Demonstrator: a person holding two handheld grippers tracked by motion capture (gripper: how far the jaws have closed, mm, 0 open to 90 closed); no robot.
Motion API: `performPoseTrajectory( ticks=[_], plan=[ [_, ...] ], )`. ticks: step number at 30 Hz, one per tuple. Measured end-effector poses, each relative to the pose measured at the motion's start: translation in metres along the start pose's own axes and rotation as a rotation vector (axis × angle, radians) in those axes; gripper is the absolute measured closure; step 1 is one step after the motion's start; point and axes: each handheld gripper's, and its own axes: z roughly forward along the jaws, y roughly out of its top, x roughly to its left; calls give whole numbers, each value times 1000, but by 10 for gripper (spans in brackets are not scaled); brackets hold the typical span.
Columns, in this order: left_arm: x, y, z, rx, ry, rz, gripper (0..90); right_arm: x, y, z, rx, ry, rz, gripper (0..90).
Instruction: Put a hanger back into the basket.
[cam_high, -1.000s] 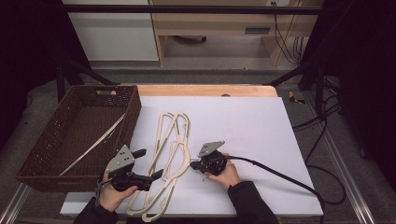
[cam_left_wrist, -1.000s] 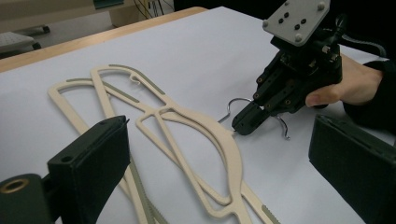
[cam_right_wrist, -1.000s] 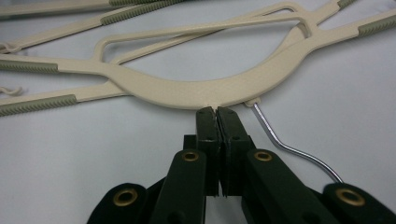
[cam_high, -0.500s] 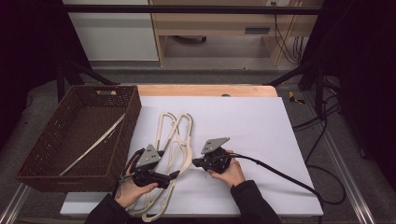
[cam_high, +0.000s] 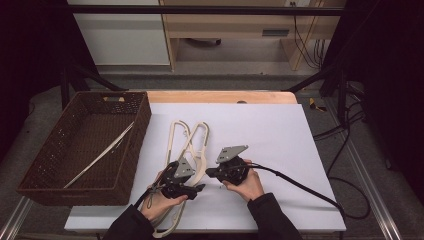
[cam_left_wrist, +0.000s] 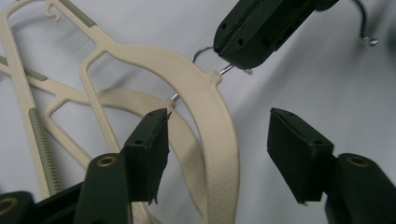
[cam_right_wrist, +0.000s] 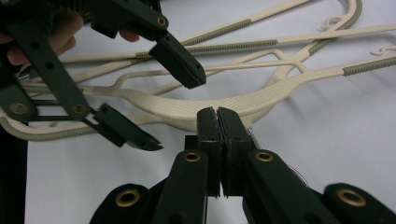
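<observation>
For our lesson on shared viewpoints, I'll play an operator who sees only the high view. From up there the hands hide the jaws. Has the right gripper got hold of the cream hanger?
Observer: Yes. The right gripper has its jaws shut, and the left gripper view shows them pinching the metal hook of the top hanger.
Operator: And the left gripper?
Observer: The left gripper is open. Its jaws stand on either side of that hanger's curved shoulder, which runs nearer the jaw on the left of that view.
</observation>
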Motion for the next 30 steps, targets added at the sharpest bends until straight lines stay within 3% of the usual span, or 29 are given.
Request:
performPoseTrajectory(
  ticks=[10, 13, 18, 20, 21, 22, 26, 28, 29, 30],
  plan=[
    [-2, -1, 7, 68, 22, -11, 648, 2, 2, -4, 0, -7, -5, 890],
    [-3, -1, 6, 62, 0, -24, 718, 3, 3, -5, -4, -7, -1, 889],
    [-4, -1, 4, 76, 13, -17, 728, 3, 4, -8, -23, -13, -14, 833],
    [-5, -1, 4, 72, 15, -17, 728, 3, 6, -15, -54, -16, -12, 793],
    [-5, -1, 3, 70, 17, -17, 730, 4, 10, -26, -103, -32, -17, 750],
    [-5, -1, 1, 73, 20, -14, 730, 4, 10, -26, -103, -32, -17, 750],
    [-3, 0, -7, 59, 22, -25, 736, 3, 14, -53, -193, -96, -6, 628],
    [-2, 0, -12, 45, 28, -31, 740, -4, 10, -73, -268, -150, 42, 521],
    [-2, 0, -14, 48, 29, -33, 740, -4, 10, -73, -268, -150, 42, 521],
    [-1, 0, -16, 41, 30, -39, 744, -11, 5, -82, -306, -174, 81, 483]
  ],
)
